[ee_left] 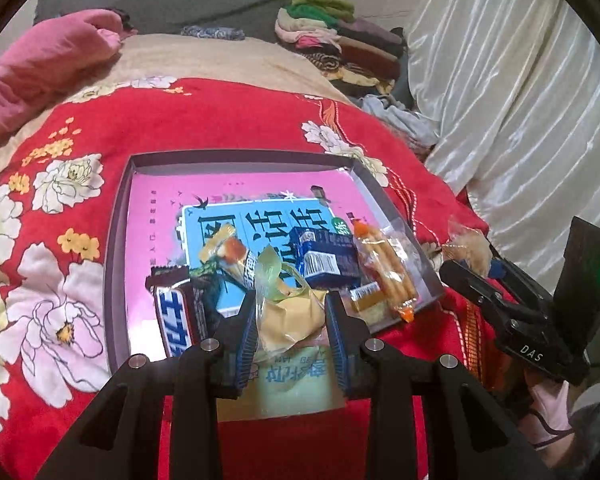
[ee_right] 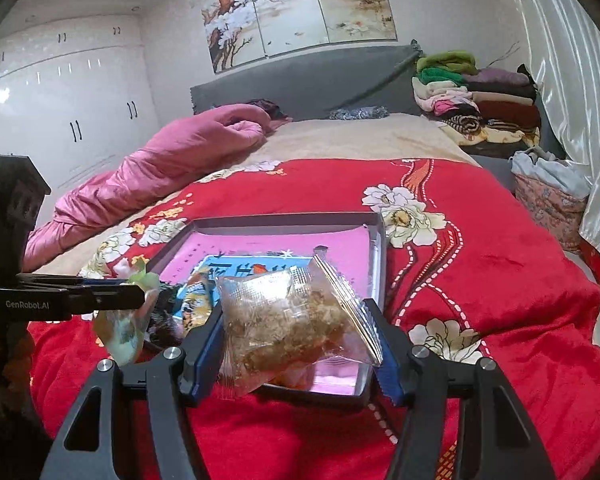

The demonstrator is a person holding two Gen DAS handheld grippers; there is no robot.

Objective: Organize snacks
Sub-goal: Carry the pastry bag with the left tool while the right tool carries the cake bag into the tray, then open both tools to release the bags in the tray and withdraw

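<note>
Bedroom wardrobe [ee_right: 60, 120]: right view only | left gripper [ee_left: 292, 320] holds green packet [ee_left: 288, 320] | right gripper [ee_right: 296, 328] holds clear packet [ee_right: 284, 320]

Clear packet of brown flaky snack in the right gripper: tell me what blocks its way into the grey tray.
Nothing visible does. The clear packet of brown flaky snack hangs over the shallow grey tray's near edge, clamped in the right gripper; open pink floor lies just beyond.
</note>
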